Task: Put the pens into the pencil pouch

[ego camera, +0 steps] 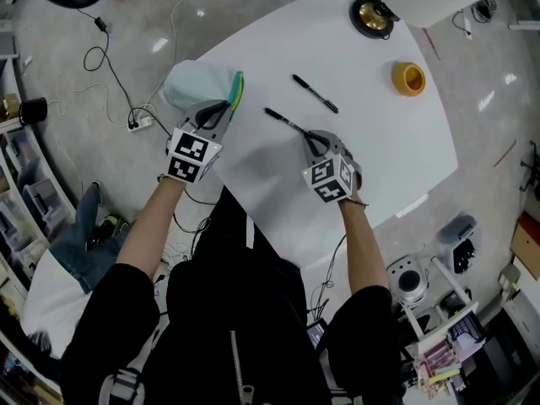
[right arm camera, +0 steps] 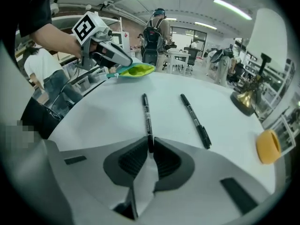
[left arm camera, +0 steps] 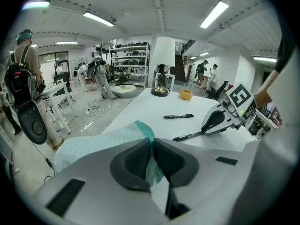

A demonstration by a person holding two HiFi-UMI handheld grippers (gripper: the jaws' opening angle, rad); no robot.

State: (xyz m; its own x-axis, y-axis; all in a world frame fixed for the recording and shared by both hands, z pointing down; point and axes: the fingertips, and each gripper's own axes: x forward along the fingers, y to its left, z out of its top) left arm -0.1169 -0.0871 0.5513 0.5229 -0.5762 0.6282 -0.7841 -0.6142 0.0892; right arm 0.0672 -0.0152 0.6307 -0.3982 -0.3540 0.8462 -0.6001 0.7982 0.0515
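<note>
A pale teal pencil pouch point(ego camera: 198, 85) with a green edge lies at the left corner of the white table point(ego camera: 380, 159). My left gripper point(ego camera: 226, 108) is shut on its rim; the teal fabric point(left arm camera: 108, 142) runs between the pads point(left arm camera: 152, 144). Two black pens lie on the table. The nearer pen point(ego camera: 285, 121) has its end clamped in my right gripper point(ego camera: 310, 137); in the right gripper view that pen point(right arm camera: 147, 118) stretches away from the closed pads point(right arm camera: 151, 144). The other pen point(ego camera: 315, 94) lies free beyond it, to the right of the held one point(right arm camera: 195, 121).
A yellow tape roll point(ego camera: 408, 78) and a brass lamp base point(ego camera: 372, 15) stand at the far right of the table. Cables and a power strip point(ego camera: 139, 122) lie on the floor left of the table. Boxes and gear sit on the floor at lower right.
</note>
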